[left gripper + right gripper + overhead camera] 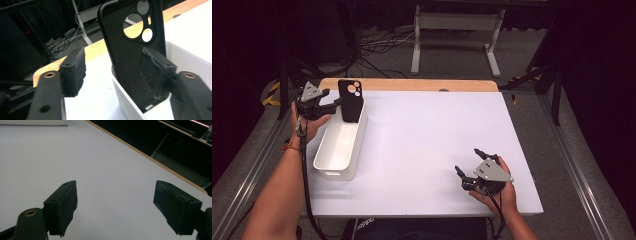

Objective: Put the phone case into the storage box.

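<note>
While standing upright at far end of white plastic bin, upper left of frame: black phone case | left gripper jaws apart beside it, no contact | right gripper jaws apart, empty, lower right on white counter.

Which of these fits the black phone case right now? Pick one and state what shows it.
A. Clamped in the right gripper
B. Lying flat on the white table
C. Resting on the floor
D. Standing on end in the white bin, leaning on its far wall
D: the phone case stands upright at the far end of the white bin, with the left gripper open beside it, its fingers apart.
</note>
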